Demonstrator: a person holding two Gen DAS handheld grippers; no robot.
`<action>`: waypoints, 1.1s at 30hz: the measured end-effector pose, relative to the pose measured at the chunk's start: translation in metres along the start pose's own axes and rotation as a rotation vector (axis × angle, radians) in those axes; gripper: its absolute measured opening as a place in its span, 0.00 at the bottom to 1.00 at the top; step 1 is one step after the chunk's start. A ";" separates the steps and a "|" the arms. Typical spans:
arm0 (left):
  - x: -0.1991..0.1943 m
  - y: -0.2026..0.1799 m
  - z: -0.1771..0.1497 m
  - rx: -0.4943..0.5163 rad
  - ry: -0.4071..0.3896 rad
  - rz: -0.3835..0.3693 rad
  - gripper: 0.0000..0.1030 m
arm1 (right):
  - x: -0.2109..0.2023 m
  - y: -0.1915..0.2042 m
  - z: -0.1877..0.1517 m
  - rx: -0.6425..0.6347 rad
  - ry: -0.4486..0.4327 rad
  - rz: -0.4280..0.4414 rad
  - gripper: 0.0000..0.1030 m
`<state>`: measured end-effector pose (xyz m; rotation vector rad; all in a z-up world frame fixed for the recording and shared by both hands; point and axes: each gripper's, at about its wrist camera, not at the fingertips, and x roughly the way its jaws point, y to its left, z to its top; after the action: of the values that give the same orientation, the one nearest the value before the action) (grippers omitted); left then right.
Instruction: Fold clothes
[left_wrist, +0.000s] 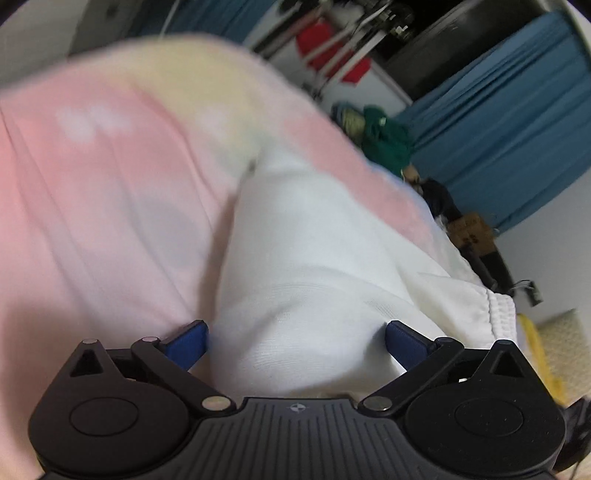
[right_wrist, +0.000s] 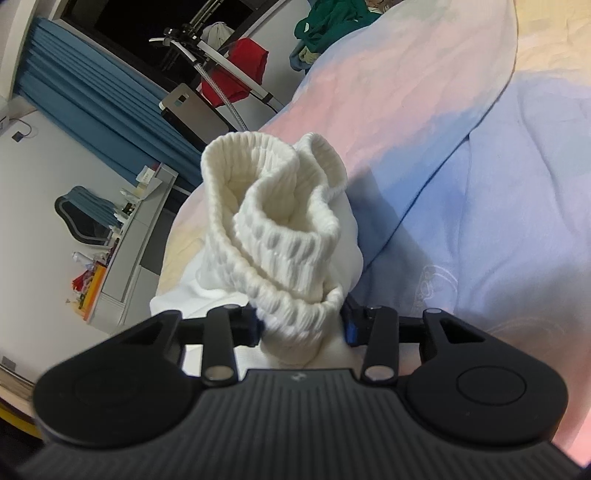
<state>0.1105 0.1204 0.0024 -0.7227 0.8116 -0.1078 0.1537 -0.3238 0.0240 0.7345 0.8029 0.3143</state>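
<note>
A: Right gripper (right_wrist: 301, 325), nearest. Jaws drawn in on the ribbed cuff (right_wrist: 273, 206) of the white garment (right_wrist: 192, 291). Grip sits low on the knit; most of the cuff stands bunched and twisted above the jaws.

B: Risk there?

A: The bunching. The jaws look to have a thick, springy roll, not a flat layer. My guess is any pull sideways lets the rib creep out, or the twist gets carried into the fold.

B: And the left gripper (left_wrist: 297, 341)?

A: Jaws wide, holding nothing. White cloth bulges between the two blue pads (left_wrist: 190, 341), but neither presses it. The view is smeared, so how close the pads stand to the cloth I can't tell exactly.

B: So only one end is held.

A: As far as I can see. The garment lies on the bed (right_wrist: 498, 206), over the pink and blue cover, a seamed edge showing towards the bedside. If the right lifts with the left unclosed, I'd expect the loose end to drag and rumple.

B: Anything else?

A: If the left closes where it is, it may pinch the cover with the garment. Pale cloth on pale cover, hard to tell apart. Farther off: a green heap (left_wrist: 388, 140) near the bed's far end, blue curtain (left_wrist: 509, 147) behind. Neither in the way now.
</note>
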 end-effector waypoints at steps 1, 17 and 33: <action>0.004 0.000 0.001 -0.003 0.006 -0.001 1.00 | 0.001 0.000 0.000 0.000 0.003 -0.002 0.42; 0.027 0.008 0.003 0.005 0.059 -0.007 1.00 | 0.035 -0.003 -0.007 0.004 0.061 -0.042 0.64; 0.013 -0.003 -0.005 -0.042 -0.026 -0.076 0.87 | 0.002 0.033 0.004 -0.151 -0.080 0.042 0.45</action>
<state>0.1167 0.1105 -0.0063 -0.7931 0.7635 -0.1504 0.1587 -0.3011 0.0484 0.6192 0.6806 0.3770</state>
